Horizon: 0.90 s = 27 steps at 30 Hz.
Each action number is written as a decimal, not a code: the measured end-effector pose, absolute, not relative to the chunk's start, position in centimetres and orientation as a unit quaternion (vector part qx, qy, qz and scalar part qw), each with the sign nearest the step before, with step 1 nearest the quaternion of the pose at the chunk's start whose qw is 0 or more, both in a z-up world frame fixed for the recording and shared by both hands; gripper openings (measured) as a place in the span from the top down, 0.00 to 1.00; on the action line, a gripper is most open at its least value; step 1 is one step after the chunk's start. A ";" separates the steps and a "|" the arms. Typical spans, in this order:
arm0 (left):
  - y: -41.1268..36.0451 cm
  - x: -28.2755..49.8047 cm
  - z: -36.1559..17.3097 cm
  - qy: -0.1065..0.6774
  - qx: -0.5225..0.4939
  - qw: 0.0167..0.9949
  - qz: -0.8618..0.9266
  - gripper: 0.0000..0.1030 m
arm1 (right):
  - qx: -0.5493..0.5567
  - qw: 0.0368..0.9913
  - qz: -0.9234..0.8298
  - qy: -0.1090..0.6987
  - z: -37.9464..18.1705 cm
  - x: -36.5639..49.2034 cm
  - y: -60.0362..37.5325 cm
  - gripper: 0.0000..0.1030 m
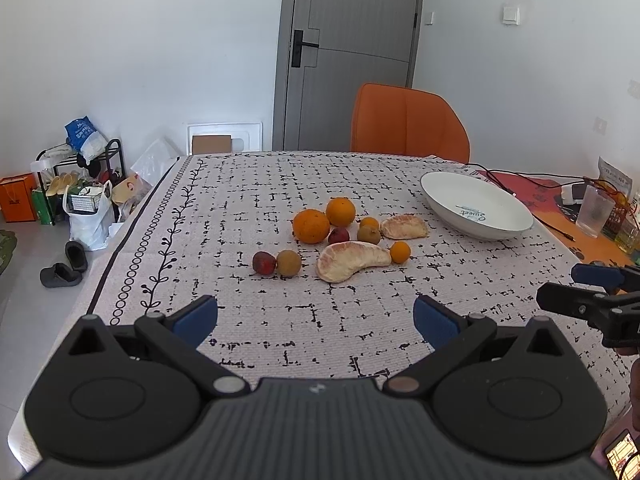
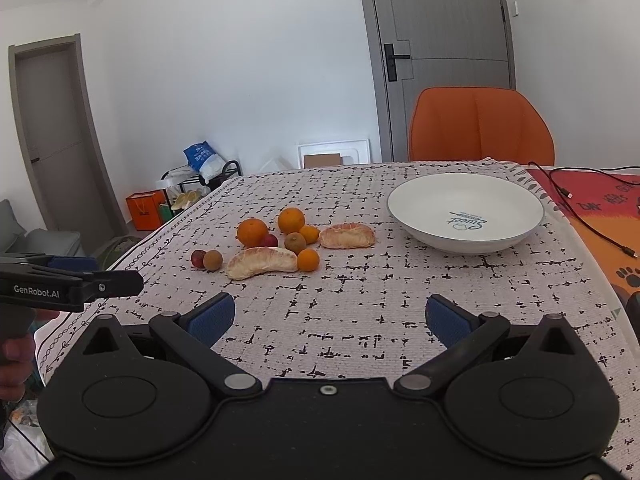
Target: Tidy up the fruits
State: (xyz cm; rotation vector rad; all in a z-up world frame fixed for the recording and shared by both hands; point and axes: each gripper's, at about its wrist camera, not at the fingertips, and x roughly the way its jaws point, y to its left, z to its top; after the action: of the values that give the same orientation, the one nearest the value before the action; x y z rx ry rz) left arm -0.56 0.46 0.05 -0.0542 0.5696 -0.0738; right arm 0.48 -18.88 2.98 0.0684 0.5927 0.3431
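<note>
Several fruits lie in a cluster on the patterned tablecloth: two oranges [image 1: 311,226] [image 2: 252,232], small tangerines [image 1: 399,252], two peeled pomelo segments [image 1: 352,260] [image 2: 262,263], reddish fruits [image 1: 264,262] and brown ones [image 1: 289,263]. A white bowl [image 1: 440,194] [image 2: 404,204] stands empty to their right. My left gripper [image 1: 316,318] is open and empty, short of the fruits. My right gripper [image 2: 330,318] is open and empty, near the table's front, facing between fruits and bowl.
An orange chair [image 1: 408,124] stands behind the table. Cables [image 2: 576,208], a glass [image 1: 595,212] and clutter lie on the orange mat at the right. Bags, a rack and slippers [image 1: 64,268] sit on the floor at the left.
</note>
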 end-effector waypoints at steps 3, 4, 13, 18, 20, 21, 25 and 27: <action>0.6 -0.7 0.1 0.278 -0.026 0.960 -0.038 0.00 | 0.032 0.942 0.167 0.290 3.0 0.4 -18.8 0.00; 0.6 -0.7 0.2 0.277 -0.026 0.960 -0.038 0.00 | 0.033 0.942 0.166 0.289 3.0 0.4 -18.8 0.00; 1.1 -0.5 0.0 0.268 -0.035 0.961 -0.051 0.00 | 0.030 0.944 0.160 0.288 3.0 0.7 -18.8 0.00; 1.2 0.1 -0.3 0.266 -0.039 0.961 -0.060 0.00 | 0.026 0.944 0.157 0.288 2.8 1.1 -18.7 0.00; 1.2 0.3 -0.4 0.263 -0.042 0.962 -0.066 0.00 | 0.028 0.943 0.160 0.289 2.7 1.3 -18.7 0.00; 1.2 0.4 -0.4 0.262 -0.041 0.962 -0.067 0.00 | 0.028 0.943 0.161 0.290 2.7 1.5 -18.8 0.00; 1.3 1.0 -0.6 0.258 -0.040 0.963 -0.068 0.02 | 0.033 0.941 0.167 0.292 2.5 2.2 -18.7 0.00; 1.5 1.3 -0.8 0.258 -0.048 0.962 -0.069 0.02 | 0.028 0.940 0.171 0.293 2.4 2.5 -18.4 0.00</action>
State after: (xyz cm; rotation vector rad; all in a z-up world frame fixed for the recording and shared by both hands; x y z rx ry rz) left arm 1.33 1.53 -0.80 -0.0973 0.5227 -0.1403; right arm 2.55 -18.37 2.40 0.0570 0.5975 0.3492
